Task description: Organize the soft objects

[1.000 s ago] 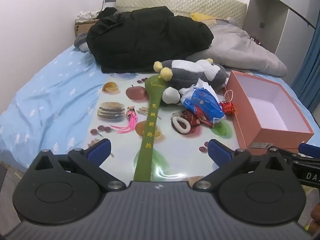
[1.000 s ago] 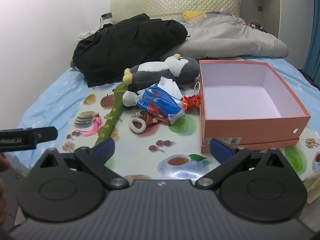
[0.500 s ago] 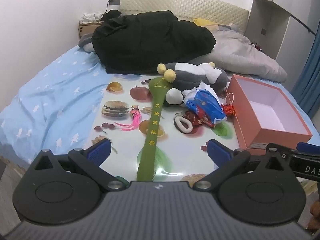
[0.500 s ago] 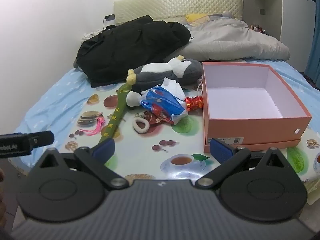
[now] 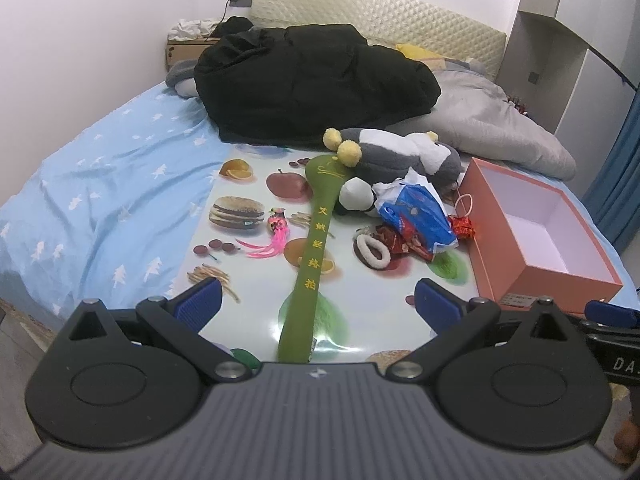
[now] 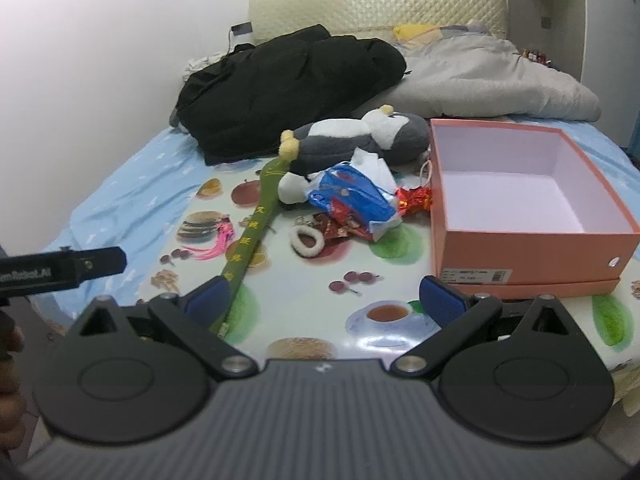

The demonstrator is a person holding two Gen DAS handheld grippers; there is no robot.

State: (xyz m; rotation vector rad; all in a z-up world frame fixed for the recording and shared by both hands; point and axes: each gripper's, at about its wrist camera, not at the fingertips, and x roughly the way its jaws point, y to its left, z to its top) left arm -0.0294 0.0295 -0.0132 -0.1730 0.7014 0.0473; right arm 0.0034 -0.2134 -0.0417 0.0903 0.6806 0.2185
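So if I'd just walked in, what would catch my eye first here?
Probably the open, empty orange box on the right of the fruit-printed mat, and beside it a jumble of soft things: a grey and white plush toy, a blue plastic bag and a long green padded stick. Behind them a black coat is heaped on the bed.

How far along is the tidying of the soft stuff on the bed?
Nothing looks done: the orange box is empty. Nothing is in hand; the left gripper and right gripper have their jaws open. Left: the plush toy, green fabric paddle, fluffy ring and blue bag.
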